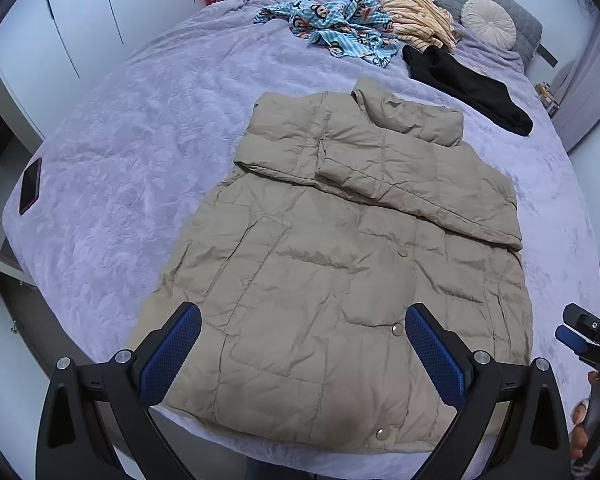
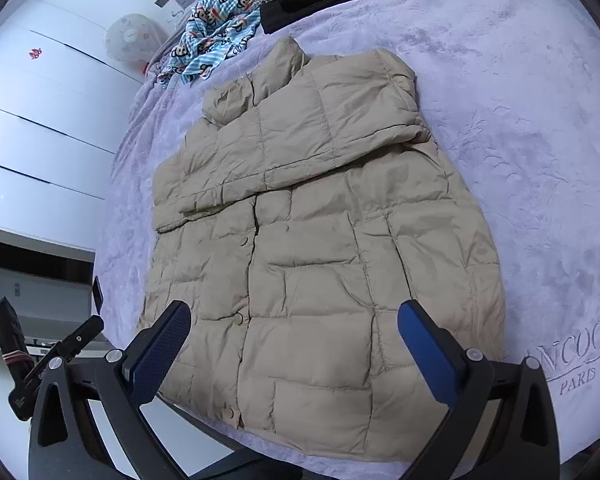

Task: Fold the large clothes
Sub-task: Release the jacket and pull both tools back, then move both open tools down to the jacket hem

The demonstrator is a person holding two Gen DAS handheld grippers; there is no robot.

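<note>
Two Open Grippers Above One Tan Puffer Jacket

One tan puffer jacket (image 1: 340, 264) lay flat, front up, on the lavender bedspread (image 1: 140, 152), hem toward the near edge of the bed, collar toward the headboard. Both sleeves were folded across the chest, one over the other. Snap buttons ran down the front placket.

Left gripper (image 1: 304, 356): jaws spread wide, holding nothing, poised over the jacket's hem. Right gripper (image 2: 296, 356): likewise spread wide and empty, above the hem on the other side.

Further items on the bed, well apart from the jacket:
- blue monkey-print garment (image 1: 340, 28), crumpled near the headboard;
- cream striped garment (image 1: 416, 20), just beside it;
- black garment (image 1: 468, 84), near the jacket's collar;
- round cushion (image 1: 488, 22);
- dark phone (image 1: 30, 186) by the bed's left edge.
</note>
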